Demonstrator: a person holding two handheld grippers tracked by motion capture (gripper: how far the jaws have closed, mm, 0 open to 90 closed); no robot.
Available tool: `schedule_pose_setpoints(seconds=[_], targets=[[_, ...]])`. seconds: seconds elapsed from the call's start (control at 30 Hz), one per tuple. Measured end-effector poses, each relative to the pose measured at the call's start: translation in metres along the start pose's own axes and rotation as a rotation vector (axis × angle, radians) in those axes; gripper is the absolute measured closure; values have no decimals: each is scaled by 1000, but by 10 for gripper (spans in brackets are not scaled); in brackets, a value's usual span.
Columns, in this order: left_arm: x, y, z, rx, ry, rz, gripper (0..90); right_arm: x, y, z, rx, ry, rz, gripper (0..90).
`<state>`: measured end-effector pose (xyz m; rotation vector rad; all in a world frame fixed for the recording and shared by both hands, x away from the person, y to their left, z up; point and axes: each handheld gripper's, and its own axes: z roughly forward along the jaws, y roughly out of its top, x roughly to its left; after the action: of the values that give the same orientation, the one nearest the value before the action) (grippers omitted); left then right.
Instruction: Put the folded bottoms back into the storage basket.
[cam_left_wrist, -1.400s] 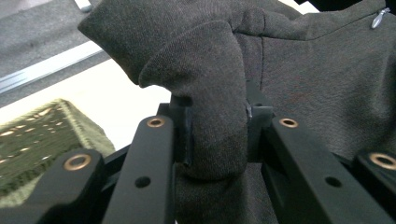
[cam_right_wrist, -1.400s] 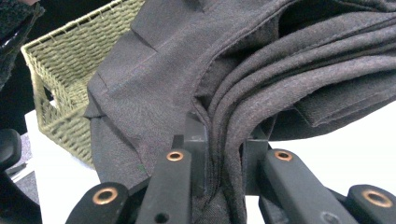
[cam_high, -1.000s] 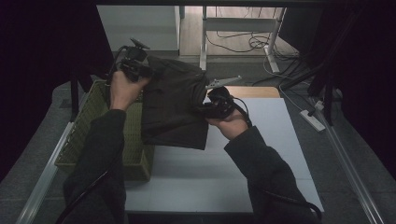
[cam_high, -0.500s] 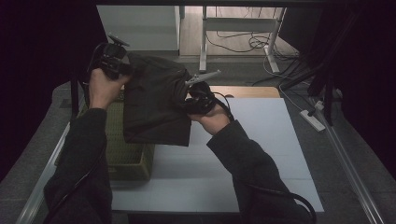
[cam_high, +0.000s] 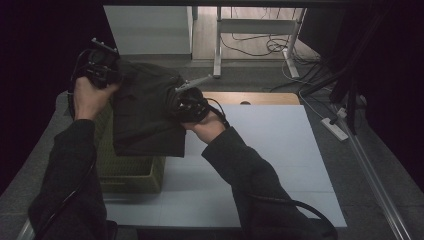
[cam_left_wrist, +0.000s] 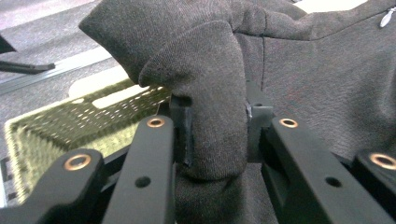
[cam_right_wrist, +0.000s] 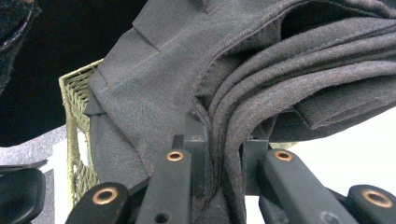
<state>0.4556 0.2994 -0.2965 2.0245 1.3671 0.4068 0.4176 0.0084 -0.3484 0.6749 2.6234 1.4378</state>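
A dark grey folded garment (cam_high: 145, 112) hangs in the air between the two tools, its top edge stretched roughly level from one to the other and its body draping down over the near part of the olive woven basket (cam_high: 131, 172), which sits at the left edge of the white worktop (cam_high: 260, 165). The left tool (cam_high: 102, 67) is clenched on a bunched corner of the cloth (cam_left_wrist: 210, 112), the fabric filling the space between its pads. The right tool (cam_high: 187, 102) is clamped tight on several stacked folds at the opposite edge (cam_right_wrist: 224, 140). What the coming move turns on, as I judge it, is that the basket's opening lies directly below and slightly toward the left tool, so the garment's hanging hem is already over it while the right-hand edge overhangs the worktop. The right hand would need to come leftward before lowering.
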Motion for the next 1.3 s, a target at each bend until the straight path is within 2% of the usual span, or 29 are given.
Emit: schedule_pose_setpoints(seconds=[0.13, 0.17, 0.47, 0.8, 1.03, 1.3], targets=[[8, -6, -3, 3, 8, -11, 717, 4, 3, 9, 1, 7, -6, 785], [14, -10, -4, 6, 13, -21, 717, 7, 4, 15, 1, 12, -6, 785], [39, -31, -6, 28, 35, -60, 716, 20, 9, 45, 21, 29, -19, 784], [57, -51, -3, 49, 41, -87, 715, 33, 10, 68, 41, 40, -29, 784], [70, -66, 11, 82, 50, -101, 714, 40, 4, 90, 70, 33, -38, 783], [77, -85, 32, 113, 48, -117, 712, 41, -11, 111, 117, 28, -38, 782]])
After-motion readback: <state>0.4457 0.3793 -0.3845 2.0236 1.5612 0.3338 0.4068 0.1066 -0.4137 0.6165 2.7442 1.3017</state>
